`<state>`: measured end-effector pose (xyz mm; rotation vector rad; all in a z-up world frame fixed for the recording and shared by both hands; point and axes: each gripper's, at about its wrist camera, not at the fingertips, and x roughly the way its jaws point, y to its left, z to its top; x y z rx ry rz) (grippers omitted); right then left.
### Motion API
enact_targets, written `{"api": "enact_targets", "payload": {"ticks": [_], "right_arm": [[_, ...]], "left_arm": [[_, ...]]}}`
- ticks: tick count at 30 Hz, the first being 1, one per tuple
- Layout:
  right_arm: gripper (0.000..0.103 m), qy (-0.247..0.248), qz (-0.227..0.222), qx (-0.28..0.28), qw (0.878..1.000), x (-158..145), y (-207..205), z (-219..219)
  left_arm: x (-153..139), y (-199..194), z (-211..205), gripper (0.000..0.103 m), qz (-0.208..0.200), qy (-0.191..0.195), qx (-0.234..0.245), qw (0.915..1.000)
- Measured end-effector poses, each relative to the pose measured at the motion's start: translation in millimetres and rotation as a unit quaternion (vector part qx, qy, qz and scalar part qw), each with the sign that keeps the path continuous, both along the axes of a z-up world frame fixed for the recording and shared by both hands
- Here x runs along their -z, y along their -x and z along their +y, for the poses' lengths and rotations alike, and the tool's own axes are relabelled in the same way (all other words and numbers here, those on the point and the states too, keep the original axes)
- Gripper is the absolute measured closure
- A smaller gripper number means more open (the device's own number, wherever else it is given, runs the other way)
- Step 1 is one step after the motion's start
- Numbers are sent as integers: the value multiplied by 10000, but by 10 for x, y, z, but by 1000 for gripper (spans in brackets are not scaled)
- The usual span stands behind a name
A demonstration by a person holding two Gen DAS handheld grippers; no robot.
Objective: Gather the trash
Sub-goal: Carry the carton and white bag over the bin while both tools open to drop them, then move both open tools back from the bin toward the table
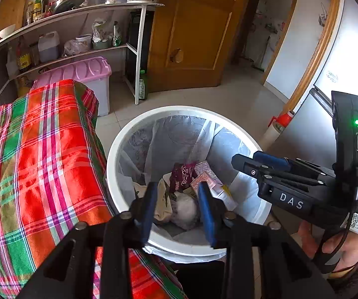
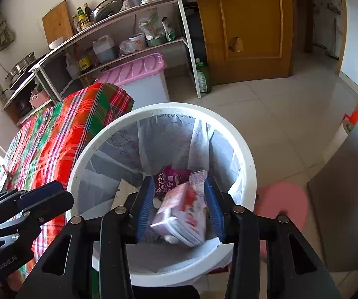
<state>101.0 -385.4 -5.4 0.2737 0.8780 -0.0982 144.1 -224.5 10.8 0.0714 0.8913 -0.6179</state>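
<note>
You stand in a tiled kitchen, with a shelf rack (image 2: 119, 44) along the far wall and a plaid-covered table (image 1: 42, 162) to the left of your fingers. Both pairs of fingers hang over the white trash bin (image 1: 119, 149), which is lined with a clear bag. Your left gripper (image 1: 179, 206) is partly open with nothing between its fingers; crumpled wrappers (image 1: 182, 179) lie in the bin beyond them. Your right gripper (image 2: 179, 209) is parted too, and a pink tissue pack (image 2: 181, 214) sits tilted between its fingers, the pads apparently not pressing it.
</note>
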Motion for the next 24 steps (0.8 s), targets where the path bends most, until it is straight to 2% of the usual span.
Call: {"api": "enact_targets", "payload": {"ticks": [5,10,20,24], "right_arm": [[53,-37,-97,17,9999,-65,64,32],[53,-102,-222,41,9997,-164,147,107],[53,-218,-618,-259,9975,-383,270,511],[52,-246,-778,-445,9957,-441,282,731]], "left_arm": [[-60,49,104,59,-56,83,-50,9999],[-143,127,319,53,-160,164,-228,9995],[-327,311,939,48,-422,348,-693,9961],[-335,375,1227,47,-570,268,-1015,9928]]}}
